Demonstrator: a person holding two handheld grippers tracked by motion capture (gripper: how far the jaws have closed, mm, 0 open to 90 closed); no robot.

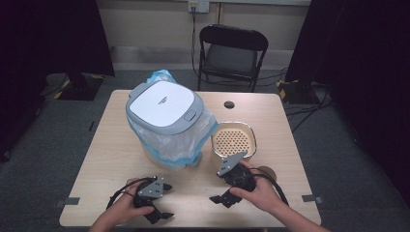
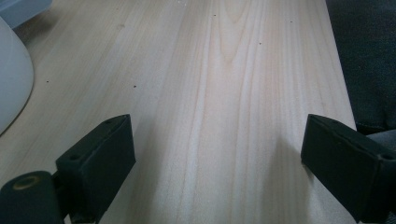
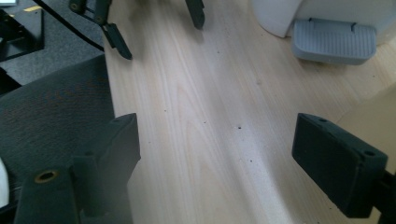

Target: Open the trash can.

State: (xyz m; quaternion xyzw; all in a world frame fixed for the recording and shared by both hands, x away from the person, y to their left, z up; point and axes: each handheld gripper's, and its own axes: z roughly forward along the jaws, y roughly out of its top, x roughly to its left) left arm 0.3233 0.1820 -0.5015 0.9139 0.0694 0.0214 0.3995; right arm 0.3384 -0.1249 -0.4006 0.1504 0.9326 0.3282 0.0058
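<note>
Here, a person holds a hand-held gripper in each hand over a pale wooden desk (image 1: 121,145). The left hand-held gripper (image 1: 162,200) has its jaws wide, with bare wood between them. The right hand-held gripper (image 1: 220,199) is also wide and empty, raised off the desk and angled toward the left one. Beyond both stands a lidded bin (image 1: 167,121) lined with a blue-edged bag; its grey pedal (image 3: 334,41) lies ahead of the right jaws. Just past the right hand sits a perforated basket (image 1: 234,139). Nothing seems to be gripped yet; this looks like an approach, and the next move likely calls for reaching forward to the bin. Behind the desk: grey carpet, a folding chair (image 1: 232,50), dark curtains.
</note>
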